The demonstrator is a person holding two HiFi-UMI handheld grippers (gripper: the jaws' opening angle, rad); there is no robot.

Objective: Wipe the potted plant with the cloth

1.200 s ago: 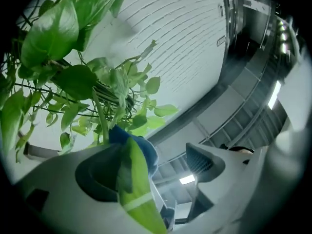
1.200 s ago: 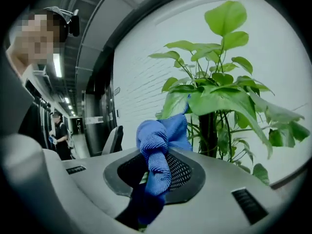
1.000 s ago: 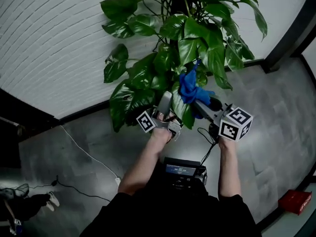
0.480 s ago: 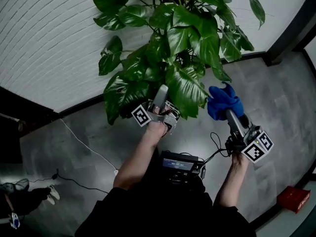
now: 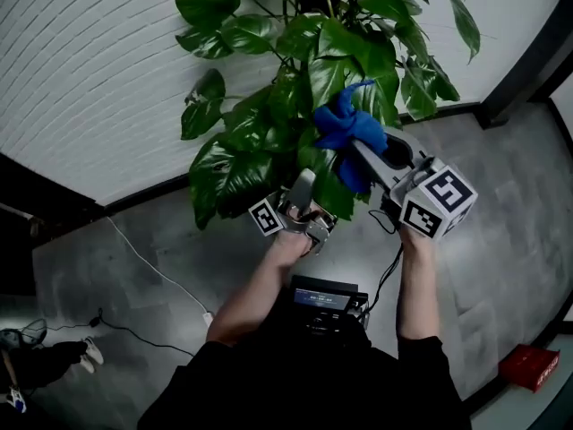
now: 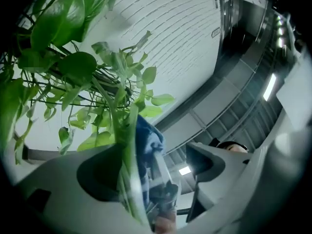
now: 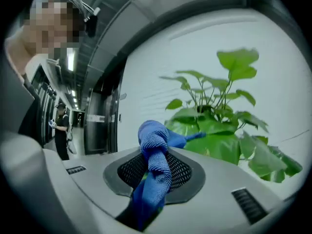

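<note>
Right hand-held gripper clamps the blue cloth at the potted plant; left hand-held gripper gapes around a leaf. Grey floor, white brick wall.

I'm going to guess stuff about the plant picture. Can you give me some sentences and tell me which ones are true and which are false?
1. The right tongs are holding a blue cloth. True.
2. The cloth is lying on the floor. False: it is held up against the leaves of the plant.
3. The wall behind the plant is black. False: it is white brick.
4. The plant's leaves are green. True.
5. The left tongs are holding the cloth too. False: they are open, with only a leaf between them.
</note>
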